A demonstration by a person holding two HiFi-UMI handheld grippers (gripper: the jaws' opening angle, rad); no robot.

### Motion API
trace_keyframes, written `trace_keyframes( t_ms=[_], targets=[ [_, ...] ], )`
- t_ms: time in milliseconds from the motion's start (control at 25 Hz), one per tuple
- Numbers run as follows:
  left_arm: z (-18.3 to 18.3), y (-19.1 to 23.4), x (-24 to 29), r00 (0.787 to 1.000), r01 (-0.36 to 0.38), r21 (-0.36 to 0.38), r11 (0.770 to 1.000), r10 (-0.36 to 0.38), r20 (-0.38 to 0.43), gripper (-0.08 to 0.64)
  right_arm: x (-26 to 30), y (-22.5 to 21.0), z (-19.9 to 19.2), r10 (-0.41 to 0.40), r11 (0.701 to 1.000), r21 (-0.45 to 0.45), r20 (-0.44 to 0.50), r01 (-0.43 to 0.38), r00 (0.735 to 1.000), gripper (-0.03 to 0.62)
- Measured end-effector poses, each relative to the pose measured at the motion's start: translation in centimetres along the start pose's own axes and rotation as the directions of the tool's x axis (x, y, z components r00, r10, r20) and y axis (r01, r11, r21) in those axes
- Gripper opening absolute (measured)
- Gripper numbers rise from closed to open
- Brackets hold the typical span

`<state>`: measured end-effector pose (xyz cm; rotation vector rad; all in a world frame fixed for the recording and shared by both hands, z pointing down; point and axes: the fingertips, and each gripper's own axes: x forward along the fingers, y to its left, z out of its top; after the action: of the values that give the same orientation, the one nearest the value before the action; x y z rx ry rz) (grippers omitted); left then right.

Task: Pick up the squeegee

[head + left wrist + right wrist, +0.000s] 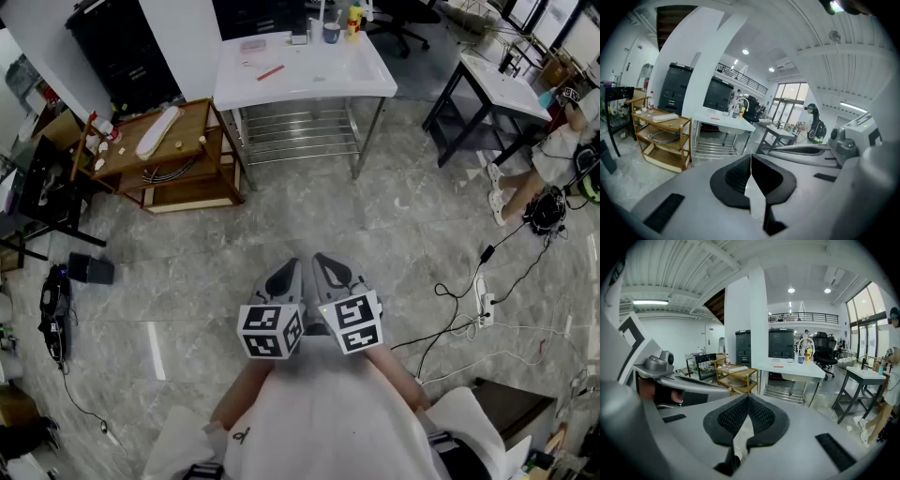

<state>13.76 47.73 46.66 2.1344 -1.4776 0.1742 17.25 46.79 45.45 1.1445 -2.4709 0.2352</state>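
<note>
Both grippers are held close to my body over the grey floor, side by side and pointing toward the white table (314, 67). My left gripper (289, 268) is shut with nothing between its pads, and in its own view the jaws (751, 157) meet in a line. Beside it, my right gripper (324, 263) is also shut and empty (748, 400). A thin red item (270, 72) lies on the table's left half, far ahead of both grippers. No squeegee can be told for sure at this distance.
A wooden shelf cart (165, 157) stands left of the white table. Bottles and a cup (332, 31) sit at the table's back edge. A black-legged table (495, 86) and a person (562, 141) are at the right. Cables and a power strip (485, 302) lie on the floor at right.
</note>
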Motion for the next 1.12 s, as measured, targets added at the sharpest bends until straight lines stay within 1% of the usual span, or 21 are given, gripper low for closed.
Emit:
trace_keyframes(
  t_ms=[120,240,480,680,920,1120],
  targets=[
    [0.3,0.9,0.5,1.0,-0.002,-0.006,1.0,0.002,-0.006,0.028,0.9,-0.2,0.5,-0.016,1.0,-0.009,-0.002,0.016,1.0,0.027],
    [0.5,1.8,1.2,1.0,0.0,-0.011,1.0,0.0,-0.017,0.028,2.0,-0.6,0.6,-0.023,1.0,0.004,-0.01,0.023,1.0,0.027],
    [2.8,3.9,3.1,1.0,0.006,-0.005,1.0,-0.006,-0.016,0.028,4.6,-1.6,2.2,-0.039,0.999,0.028,-0.006,0.039,0.999,0.027],
    [3.6,5.7,4.7,0.999,0.001,-0.018,1.0,-0.002,-0.033,0.028,6.7,-2.1,2.6,-0.033,0.999,0.042,-0.025,0.034,0.999,0.027],
    [4.6,7.0,6.9,0.999,0.019,-0.024,1.0,-0.02,-0.037,0.028,9.0,-2.8,3.1,-0.03,0.998,0.045,-0.038,0.032,0.999,0.027],
    [6.4,7.6,9.0,0.999,0.046,-0.009,0.999,-0.046,-0.028,0.028,10.9,-3.6,4.1,-0.026,0.998,0.047,-0.041,0.028,0.999,0.027]
  ],
)
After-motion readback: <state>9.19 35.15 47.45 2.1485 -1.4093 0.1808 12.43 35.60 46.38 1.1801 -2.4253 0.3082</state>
